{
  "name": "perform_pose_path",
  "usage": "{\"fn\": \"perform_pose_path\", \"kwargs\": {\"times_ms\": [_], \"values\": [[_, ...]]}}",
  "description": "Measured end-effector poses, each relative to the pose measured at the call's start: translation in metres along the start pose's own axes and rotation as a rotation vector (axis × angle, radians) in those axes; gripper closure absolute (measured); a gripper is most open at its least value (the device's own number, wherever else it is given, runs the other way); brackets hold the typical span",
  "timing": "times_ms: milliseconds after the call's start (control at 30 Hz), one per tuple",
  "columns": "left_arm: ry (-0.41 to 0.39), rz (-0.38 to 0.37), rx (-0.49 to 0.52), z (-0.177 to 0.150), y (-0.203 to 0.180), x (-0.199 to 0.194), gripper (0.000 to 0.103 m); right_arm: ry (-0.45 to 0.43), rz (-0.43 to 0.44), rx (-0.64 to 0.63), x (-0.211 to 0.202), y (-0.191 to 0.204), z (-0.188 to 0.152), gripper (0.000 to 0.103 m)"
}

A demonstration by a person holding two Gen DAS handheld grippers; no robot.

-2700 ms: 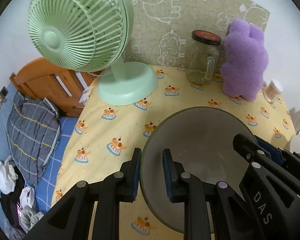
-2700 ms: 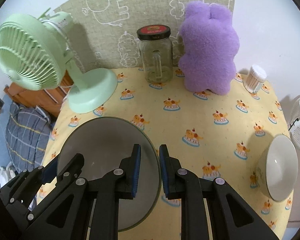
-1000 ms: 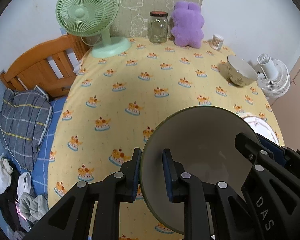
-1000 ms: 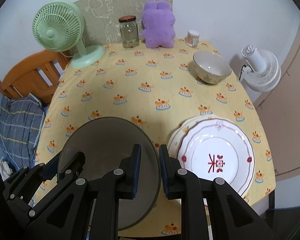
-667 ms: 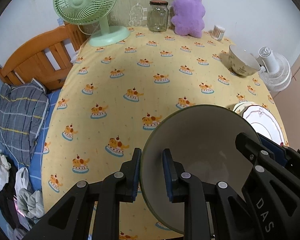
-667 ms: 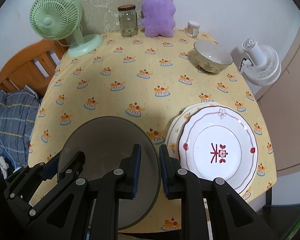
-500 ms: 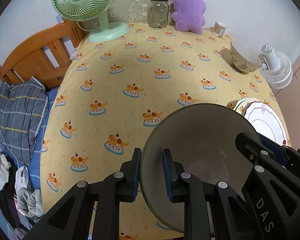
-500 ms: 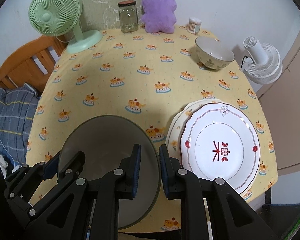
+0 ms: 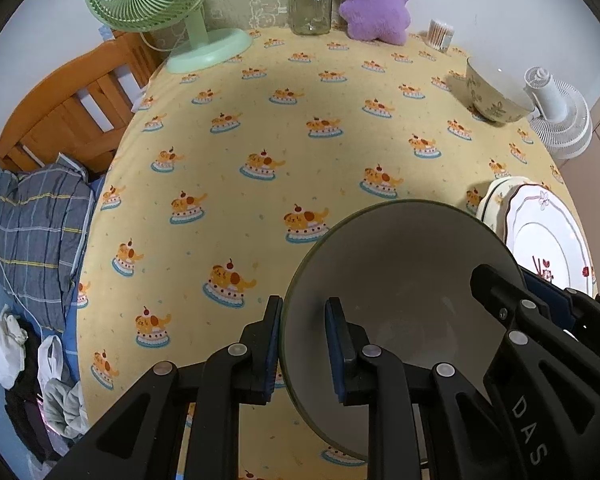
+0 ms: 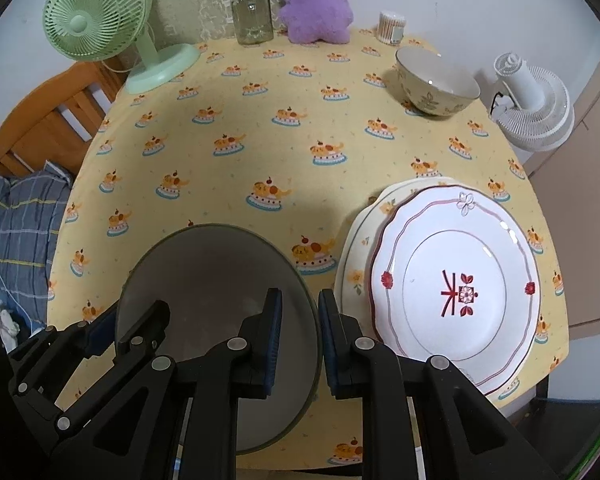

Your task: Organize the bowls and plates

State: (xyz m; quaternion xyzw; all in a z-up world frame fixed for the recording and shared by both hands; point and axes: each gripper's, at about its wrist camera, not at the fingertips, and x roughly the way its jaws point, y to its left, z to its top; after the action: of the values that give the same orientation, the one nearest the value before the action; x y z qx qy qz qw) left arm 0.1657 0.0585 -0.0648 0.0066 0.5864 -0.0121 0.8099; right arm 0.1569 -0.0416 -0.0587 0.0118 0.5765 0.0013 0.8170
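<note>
Both the left tongs (image 9: pixel 302 344) and right tongs (image 10: pixel 300 332) are clenched on opposite rims of 1 grey bowl (image 9: pixel 400 280).

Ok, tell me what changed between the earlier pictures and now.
Both grippers carried the grey bowl back from the fan end of the table, and now hold it beside the stacked plates. Unchanged: left gripper and right gripper stay clamped on opposite rims.

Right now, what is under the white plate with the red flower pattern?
Under the white plate lies a cream plate with small flower prints; only its left and top edge shows. The rest, and anything beneath it, is covered.
</note>
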Motion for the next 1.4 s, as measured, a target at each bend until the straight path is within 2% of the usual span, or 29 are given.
{"fn": "perform_pose_path", "kwargs": {"times_ms": [333, 433, 500, 600, 667, 700, 733, 767, 800, 833, 1000, 1100, 1200, 1400], "values": [[-0.002, -0.01, 0.005, 0.001, 0.0, 0.001, 0.083, -0.002, 0.0, 0.002, 0.003, -0.001, 0.002, 0.081], [0.016, -0.038, -0.009, 0.0, 0.001, -0.001, 0.073, 0.005, 0.014, 0.025, 0.002, -0.004, 0.001, 0.08], [0.011, -0.054, -0.016, -0.002, 0.002, -0.004, 0.07, 0.005, 0.022, 0.031, -0.001, -0.005, 0.0, 0.08], [-0.009, -0.083, -0.012, -0.003, 0.001, -0.011, 0.06, -0.018, 0.014, 0.023, -0.01, -0.003, -0.002, 0.08], [-0.037, -0.107, 0.0, -0.005, 0.0, -0.02, 0.036, -0.027, 0.016, 0.031, -0.017, -0.003, -0.004, 0.078], [-0.05, -0.111, 0.005, -0.005, 0.0, -0.024, 0.031, -0.036, 0.01, 0.034, -0.021, -0.004, -0.005, 0.072], [-0.064, -0.119, 0.01, -0.006, 0.0, -0.029, 0.026, -0.049, -0.008, 0.036, -0.026, -0.004, -0.006, 0.061], [-0.077, -0.129, 0.013, -0.007, 0.0, -0.033, 0.021, -0.064, -0.02, 0.039, -0.03, -0.004, -0.007, 0.054], [-0.085, -0.134, 0.013, -0.007, 0.0, -0.038, 0.02, -0.079, -0.02, 0.046, -0.035, -0.005, -0.008, 0.043], [-0.091, -0.135, 0.014, -0.006, 0.001, -0.04, 0.019, -0.089, -0.018, 0.05, -0.039, -0.005, -0.008, 0.038], [-0.133, -0.145, 0.026, -0.002, 0.0, -0.059, 0.015, -0.131, -0.017, 0.06, -0.058, -0.008, -0.008, 0.037], [-0.164, -0.155, 0.026, 0.001, -0.003, -0.07, 0.007, -0.178, -0.035, 0.065, -0.071, -0.012, -0.005, 0.027], [-0.202, -0.148, 0.036, 0.006, -0.01, -0.08, 0.006, -0.23, -0.057, 0.068, -0.082, -0.018, -0.001, 0.019], [-0.237, -0.135, 0.03, 0.02, -0.028, -0.088, 0.006, -0.26, -0.021, 0.064, -0.088, -0.039, 0.015, 0.017]]}}
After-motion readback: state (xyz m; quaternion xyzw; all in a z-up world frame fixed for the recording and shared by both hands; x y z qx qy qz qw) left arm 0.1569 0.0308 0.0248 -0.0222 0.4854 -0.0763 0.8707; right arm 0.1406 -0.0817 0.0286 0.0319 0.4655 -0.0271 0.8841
